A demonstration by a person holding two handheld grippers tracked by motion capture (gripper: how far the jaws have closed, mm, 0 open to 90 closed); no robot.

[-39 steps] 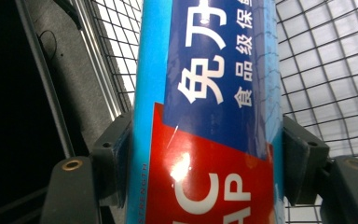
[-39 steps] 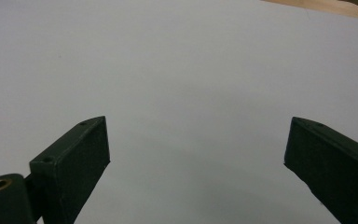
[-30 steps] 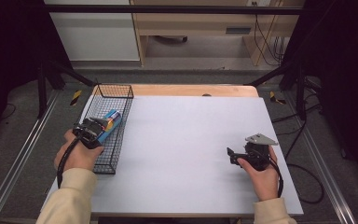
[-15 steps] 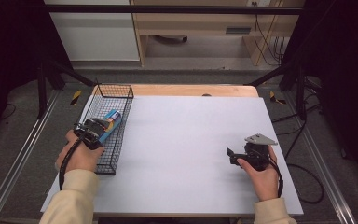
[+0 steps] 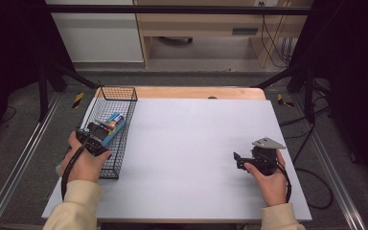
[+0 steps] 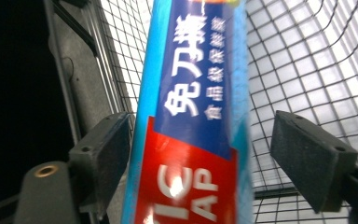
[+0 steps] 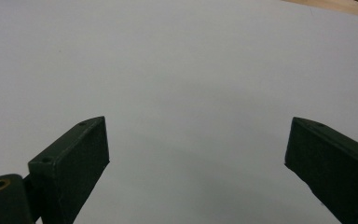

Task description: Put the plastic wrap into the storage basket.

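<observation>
The left gripper (image 6: pixel 200 154), jaws just opened, has freed the blue cling-wrap box (image 6: pixel 193 112) into the wire basket (image 5: pixel 106 139) at left; the right gripper (image 7: pixel 200 163) idles open.

This looks like a lab or test room. A plain white table (image 5: pixel 196 158) stands inside a frame of metal bars (image 5: pixel 182 8) with dark curtains (image 5: pixel 350 72) at the sides. Black cables (image 5: pixel 273 38) hang by a wooden shelf (image 5: pixel 201 24) at the back. The floor (image 5: pixel 33 143) is grey with yellow-black tape (image 5: pixel 78 99).
</observation>
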